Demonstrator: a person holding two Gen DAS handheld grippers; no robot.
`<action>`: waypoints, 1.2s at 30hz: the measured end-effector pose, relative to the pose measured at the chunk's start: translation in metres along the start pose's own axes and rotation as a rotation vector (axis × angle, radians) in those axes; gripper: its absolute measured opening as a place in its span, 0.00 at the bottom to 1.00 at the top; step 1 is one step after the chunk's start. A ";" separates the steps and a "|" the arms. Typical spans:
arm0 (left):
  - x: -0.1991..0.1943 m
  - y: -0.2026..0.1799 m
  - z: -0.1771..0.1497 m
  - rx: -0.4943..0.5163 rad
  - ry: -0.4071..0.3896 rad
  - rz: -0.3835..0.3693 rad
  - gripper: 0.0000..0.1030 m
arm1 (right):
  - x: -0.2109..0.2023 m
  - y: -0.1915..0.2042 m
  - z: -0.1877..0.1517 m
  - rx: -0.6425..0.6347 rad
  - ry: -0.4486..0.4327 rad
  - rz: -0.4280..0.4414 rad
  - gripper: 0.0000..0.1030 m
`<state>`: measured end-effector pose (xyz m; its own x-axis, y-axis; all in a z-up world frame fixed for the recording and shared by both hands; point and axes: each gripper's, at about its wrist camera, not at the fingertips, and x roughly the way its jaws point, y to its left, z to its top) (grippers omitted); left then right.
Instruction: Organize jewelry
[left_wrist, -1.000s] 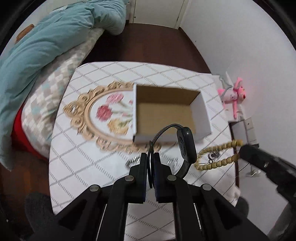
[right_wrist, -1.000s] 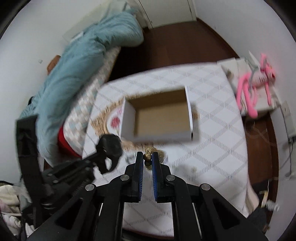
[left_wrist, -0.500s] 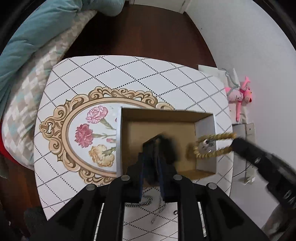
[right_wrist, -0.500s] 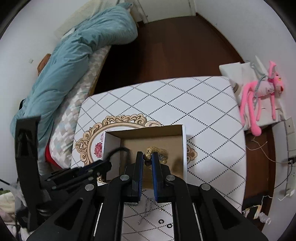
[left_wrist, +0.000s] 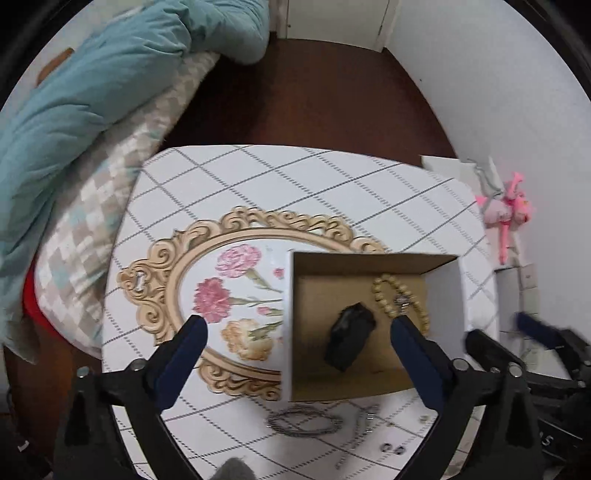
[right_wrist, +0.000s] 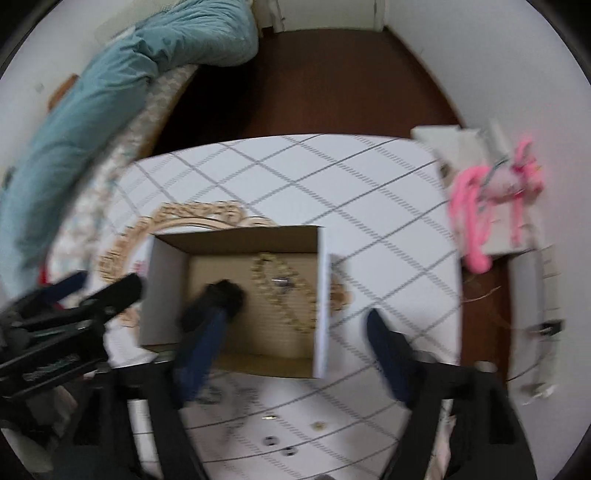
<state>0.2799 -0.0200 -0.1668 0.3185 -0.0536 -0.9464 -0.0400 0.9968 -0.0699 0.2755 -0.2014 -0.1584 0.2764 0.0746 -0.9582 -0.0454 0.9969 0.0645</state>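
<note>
Both my left gripper (left_wrist: 295, 328) and right gripper (right_wrist: 295, 325) had sprung open, dropping the black watch (left_wrist: 349, 338) and beaded bracelet (left_wrist: 400, 301) into the cardboard box (left_wrist: 448, 295) for storage.

table (left_wrist: 258, 177), box (left_wrist: 448, 295), chain (left_wrist: 303, 424), rings (left_wrist: 393, 448)

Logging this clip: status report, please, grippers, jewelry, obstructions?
Left gripper open, right gripper open, both empty. Black watch and bead bracelet in cardboard box. Silver chain on table, nothing blocking.
</note>
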 end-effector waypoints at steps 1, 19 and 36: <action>0.003 0.000 -0.004 0.004 0.000 0.016 1.00 | 0.001 0.001 -0.005 -0.010 -0.010 -0.036 0.93; -0.011 0.004 -0.043 0.015 -0.080 0.088 1.00 | -0.011 -0.010 -0.044 0.017 -0.108 -0.151 0.97; -0.117 0.008 -0.081 0.024 -0.306 0.071 1.00 | -0.125 -0.001 -0.095 0.078 -0.355 -0.090 0.96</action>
<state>0.1658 -0.0110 -0.0818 0.5864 0.0330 -0.8094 -0.0514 0.9987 0.0034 0.1498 -0.2137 -0.0656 0.5923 -0.0224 -0.8054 0.0634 0.9978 0.0188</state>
